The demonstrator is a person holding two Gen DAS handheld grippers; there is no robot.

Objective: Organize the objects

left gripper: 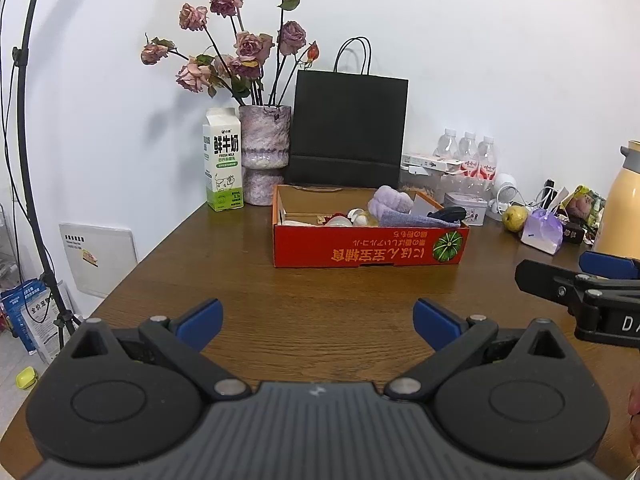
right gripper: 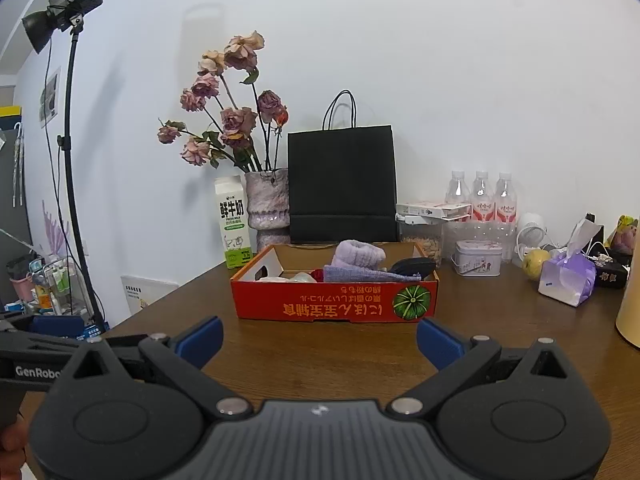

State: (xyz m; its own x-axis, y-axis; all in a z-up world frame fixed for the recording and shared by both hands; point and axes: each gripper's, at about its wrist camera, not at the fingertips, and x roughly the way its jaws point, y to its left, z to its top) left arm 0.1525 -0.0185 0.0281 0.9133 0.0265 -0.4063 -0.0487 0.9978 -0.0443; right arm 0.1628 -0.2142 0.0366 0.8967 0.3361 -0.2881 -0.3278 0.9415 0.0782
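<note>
A shallow red cardboard box (left gripper: 360,248) (right gripper: 312,304) sits on the brown wooden table (left gripper: 320,300) ahead of both grippers. Inside lie a lilac towel (left gripper: 394,200) (right gripper: 358,258), a purple cloth (left gripper: 412,221), a dark object (left gripper: 450,213) (right gripper: 414,266) and some white and red items (left gripper: 344,219). My left gripper (left gripper: 318,326) is open over bare table, nothing between its blue pads. My right gripper (right gripper: 320,342) is open too, holding nothing; it also shows in the left wrist view at the right edge (left gripper: 580,280).
Behind the box stand a milk carton (left gripper: 223,160) (right gripper: 236,224), a vase of dried roses (left gripper: 264,152) (right gripper: 269,208) and a black paper bag (left gripper: 348,128) (right gripper: 342,184). Water bottles (right gripper: 482,196), a tin (right gripper: 478,258), a pear (right gripper: 536,262), tissues (right gripper: 566,280) and a yellow flask (left gripper: 620,208) crowd the right. A light stand (right gripper: 76,160) rises at left.
</note>
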